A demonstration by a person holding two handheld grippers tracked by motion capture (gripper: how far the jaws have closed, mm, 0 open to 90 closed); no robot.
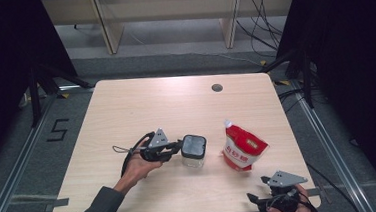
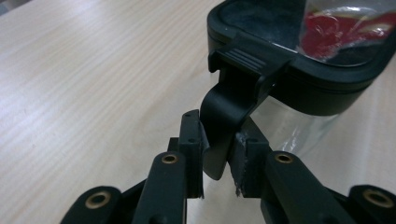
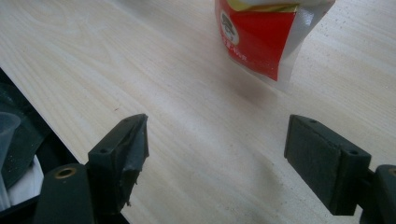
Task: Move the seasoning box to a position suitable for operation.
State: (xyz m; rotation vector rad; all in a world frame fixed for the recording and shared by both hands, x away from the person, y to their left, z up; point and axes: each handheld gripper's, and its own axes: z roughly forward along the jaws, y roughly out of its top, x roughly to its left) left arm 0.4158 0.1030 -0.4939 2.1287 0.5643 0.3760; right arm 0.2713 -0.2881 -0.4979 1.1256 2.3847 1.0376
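At the middle of the high view the clear jar (image 1: 194, 150) stands on the tabletop (image 1: 141, 109), the left gripper (image 2: 217, 156) with fingers pinching its black lid latch (image 2: 224, 116), probably to unclip it; the right gripper (image 3: 215, 154), fingers wide, waits lower right near the red pouch (image 1: 242, 146)
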